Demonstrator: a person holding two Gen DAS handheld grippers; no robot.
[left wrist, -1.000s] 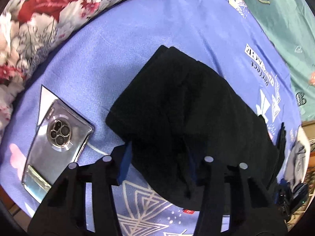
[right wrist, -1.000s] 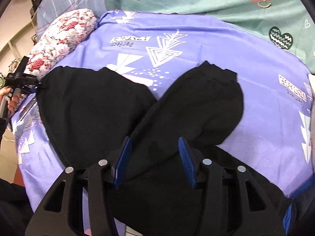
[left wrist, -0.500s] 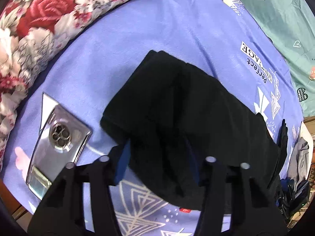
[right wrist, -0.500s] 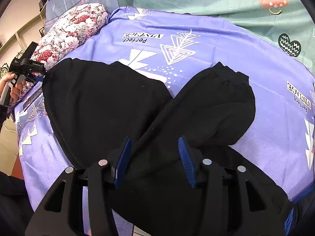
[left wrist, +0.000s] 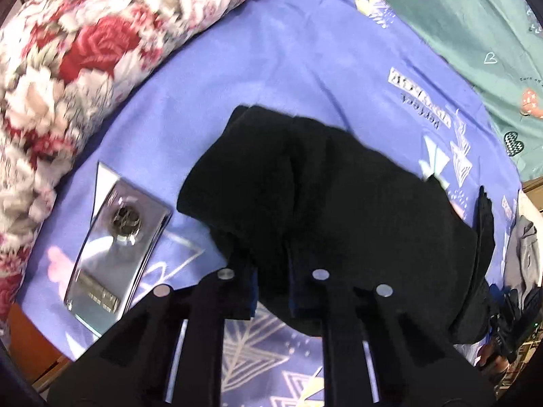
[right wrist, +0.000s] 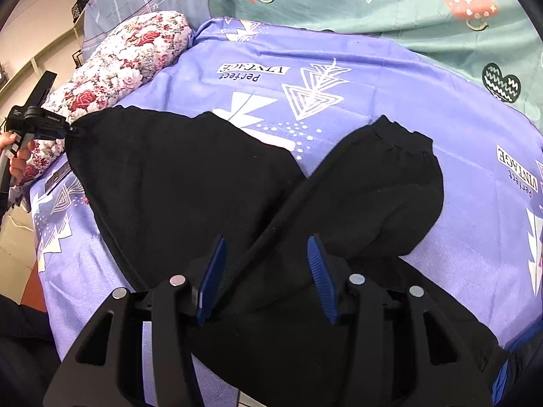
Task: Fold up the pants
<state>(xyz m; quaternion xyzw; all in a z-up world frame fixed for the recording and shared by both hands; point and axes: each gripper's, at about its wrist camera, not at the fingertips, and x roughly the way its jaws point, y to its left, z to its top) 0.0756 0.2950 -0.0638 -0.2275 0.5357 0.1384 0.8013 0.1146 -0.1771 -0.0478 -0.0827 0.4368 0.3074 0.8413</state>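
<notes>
The black pants [right wrist: 210, 186] are spread on the bed's purple sheet [right wrist: 390, 78], legs crossing. The left hand-held gripper [left wrist: 271, 281] is being closed on a leg's end, presumably to carry it over. Fabric lies between the half-open jaws of the right hand-held gripper [right wrist: 264, 271], unpinched.

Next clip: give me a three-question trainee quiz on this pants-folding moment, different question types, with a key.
1. True or false: the phone lies on top of the black pants.
2. Multiple choice: what sits between the fingers of the right hand-held gripper? A) bare sheet B) black pants fabric C) the pillow
3. Fill in: the flowered pillow lies at the purple sheet's ____ edge in the right wrist view.

Key:
1. False; it lies beside them on the sheet.
2. B
3. left
</notes>
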